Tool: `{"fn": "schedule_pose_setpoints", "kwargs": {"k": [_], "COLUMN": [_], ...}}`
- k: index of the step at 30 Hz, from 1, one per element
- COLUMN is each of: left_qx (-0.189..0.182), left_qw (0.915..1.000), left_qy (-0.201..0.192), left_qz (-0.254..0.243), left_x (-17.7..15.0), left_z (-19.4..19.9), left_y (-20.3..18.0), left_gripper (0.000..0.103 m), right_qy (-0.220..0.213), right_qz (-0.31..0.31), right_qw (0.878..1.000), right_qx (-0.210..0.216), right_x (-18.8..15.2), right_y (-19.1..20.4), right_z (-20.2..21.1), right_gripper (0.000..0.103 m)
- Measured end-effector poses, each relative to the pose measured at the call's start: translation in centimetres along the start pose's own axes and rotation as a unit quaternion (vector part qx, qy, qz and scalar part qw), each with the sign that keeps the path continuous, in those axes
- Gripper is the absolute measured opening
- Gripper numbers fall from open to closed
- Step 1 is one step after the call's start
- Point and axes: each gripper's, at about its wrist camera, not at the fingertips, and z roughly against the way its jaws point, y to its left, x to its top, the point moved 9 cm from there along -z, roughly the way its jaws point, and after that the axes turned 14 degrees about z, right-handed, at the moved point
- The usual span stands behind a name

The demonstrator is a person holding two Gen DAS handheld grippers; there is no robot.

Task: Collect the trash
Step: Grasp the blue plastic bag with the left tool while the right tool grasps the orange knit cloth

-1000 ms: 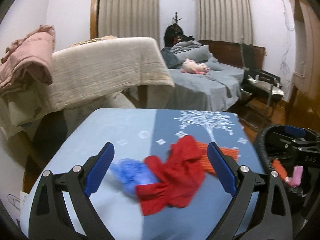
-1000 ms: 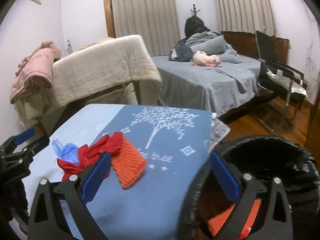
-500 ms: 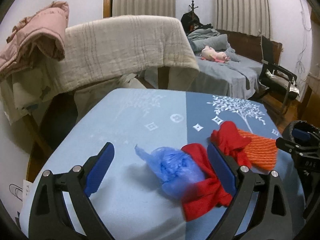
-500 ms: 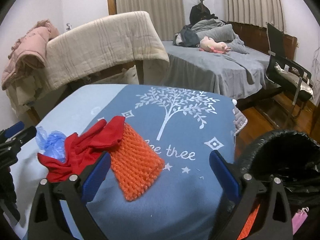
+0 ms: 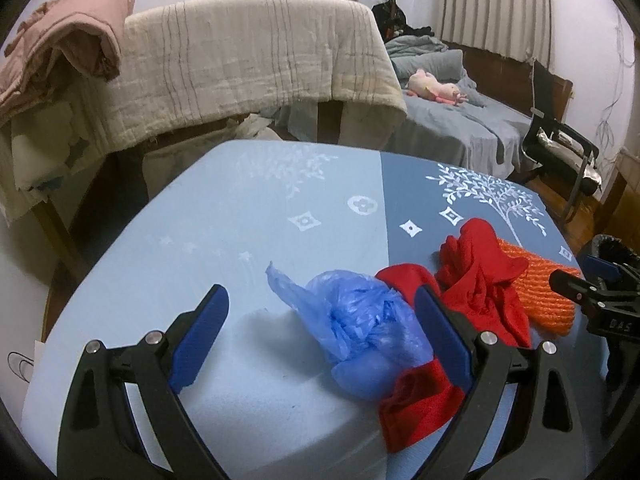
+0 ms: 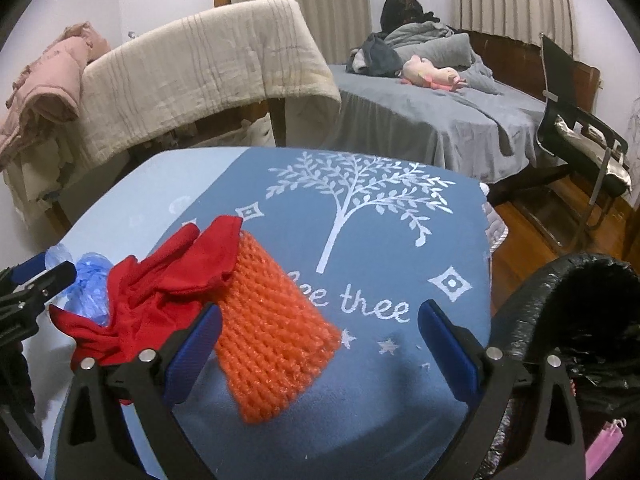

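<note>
Between the spread fingers of the left gripper [image 5: 320, 332] lies a crumpled blue plastic bag [image 5: 360, 328], its tail pointing far-left over bare tablecloth [image 5: 240, 220]. Against its right side sit a red cloth [image 5: 480, 288] and orange knit [image 6: 272, 332], framed by the right gripper [image 6: 320, 344], jaws apart. A black-lined bin [image 6: 568, 320] stands at the table's right edge.

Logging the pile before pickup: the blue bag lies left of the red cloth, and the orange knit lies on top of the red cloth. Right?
Not quite. The red cloth lies on top of the orange knit, overlapping its upper edge; the right wrist view shows it. The blue bag does lie left of the red cloth.
</note>
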Motion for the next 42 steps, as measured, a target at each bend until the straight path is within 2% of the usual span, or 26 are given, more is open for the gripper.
{"fn": "schedule_pose_setpoints", "kwargs": {"k": [4, 8, 13, 15, 16, 17, 18, 23, 30, 37, 42], "left_qx": [-0.005, -0.008, -0.028, -0.040, -0.052, -0.059, -0.064, -0.072, -0.064, -0.055, -0.060], "left_qw": [0.9998, 0.9991, 0.9973, 0.9960, 0.9947, 0.9940, 0.9934, 0.9938, 0.9965, 0.9982, 0.9980], "left_qy": [0.018, 0.041, 0.068, 0.080, 0.088, 0.092, 0.095, 0.083, 0.049, 0.002, -0.015], "left_qz": [0.002, -0.002, 0.005, 0.007, 0.008, 0.009, 0.009, 0.010, 0.024, 0.024, 0.018], "left_x": [-0.5, -1.1, -1.9, -2.2, -2.4, -2.5, -2.7, -2.6, -1.0, 1.4, 2.5], "left_z": [-0.9, -1.8, -2.6, -3.0, -3.1, -3.2, -3.2, -2.6, -0.8, 2.2, 4.0], "left_y": [-0.2, -0.5, -1.1, -1.5, -1.9, -2.2, -2.5, -3.2, -2.3, -1.8, -2.6], "left_gripper": [0.091, 0.079, 0.069, 0.062, 0.054, 0.045, 0.041, 0.031, 0.030, 0.030, 0.030], "right_qy": [0.018, 0.036, 0.045, 0.040, 0.037, 0.034, 0.032, 0.017, -0.008, -0.037, -0.055], "right_qz": [0.005, 0.008, 0.016, 0.020, 0.023, 0.025, 0.027, 0.031, 0.022, 0.009, 0.005], "right_qw": [1.000, 0.999, 0.998, 0.997, 0.997, 0.996, 0.995, 0.995, 0.995, 0.997, 0.997], "right_qx": [0.014, 0.029, 0.050, 0.062, 0.070, 0.079, 0.087, 0.098, 0.097, 0.070, 0.061], "right_x": [-0.3, -0.7, -0.8, -0.7, -0.7, -0.7, -0.6, -0.3, 0.7, 2.1, 2.9], "right_y": [0.4, 0.8, 1.5, 1.9, 2.2, 2.6, 2.9, 3.6, 2.9, 1.3, 0.4], "right_z": [-0.9, -1.8, -2.4, -2.2, -2.1, -2.0, -1.8, -0.7, 1.7, 4.6, 6.4], "right_gripper": [0.092, 0.087, 0.074, 0.059, 0.054, 0.044, 0.033, 0.011, 0.011, 0.011, 0.011]}}
